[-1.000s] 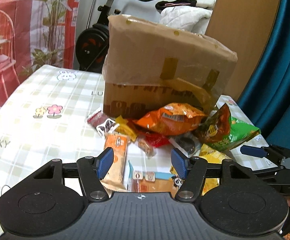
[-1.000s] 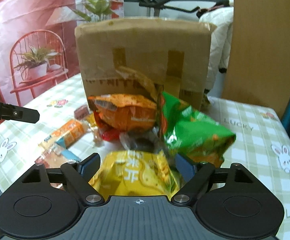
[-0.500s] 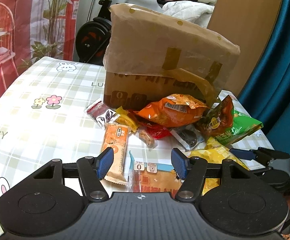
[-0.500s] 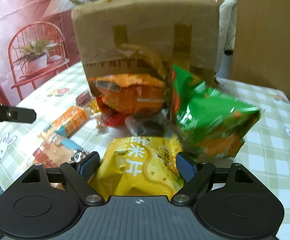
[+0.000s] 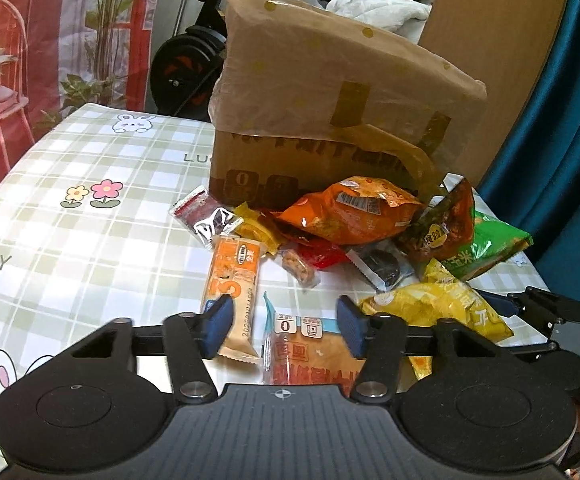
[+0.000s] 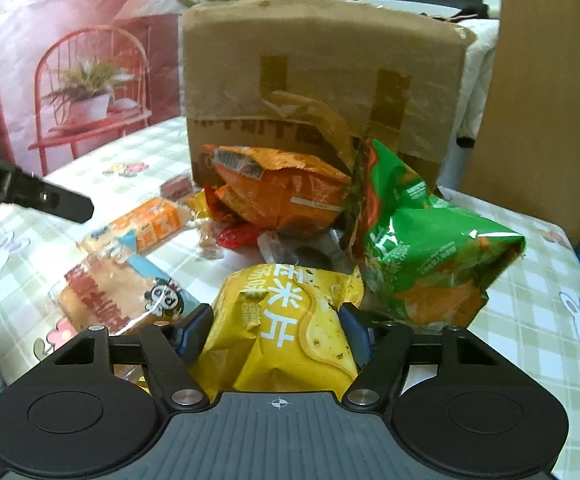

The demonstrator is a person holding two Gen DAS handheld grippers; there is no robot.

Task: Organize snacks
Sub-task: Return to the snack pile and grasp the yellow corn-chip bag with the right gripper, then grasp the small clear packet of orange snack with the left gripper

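Bottom centre: right gripper [image 6: 275, 330] has just closed onto yellow bag [image 6: 290, 320], pick begun; left gripper [image 5: 285, 320] closing, nothing gripped.

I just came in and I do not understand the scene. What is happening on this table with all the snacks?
A person works with two handheld grippers over a pile of snack packets lying before a cardboard box on a checked tablecloth. The right gripper has the yellow corn chip bag between its jaws, which have just been closing; the bag looks pinched. The left gripper has also been closing, around a clear-wrapped bread packet, beside an orange biscuit bar. Nothing is sorted yet.
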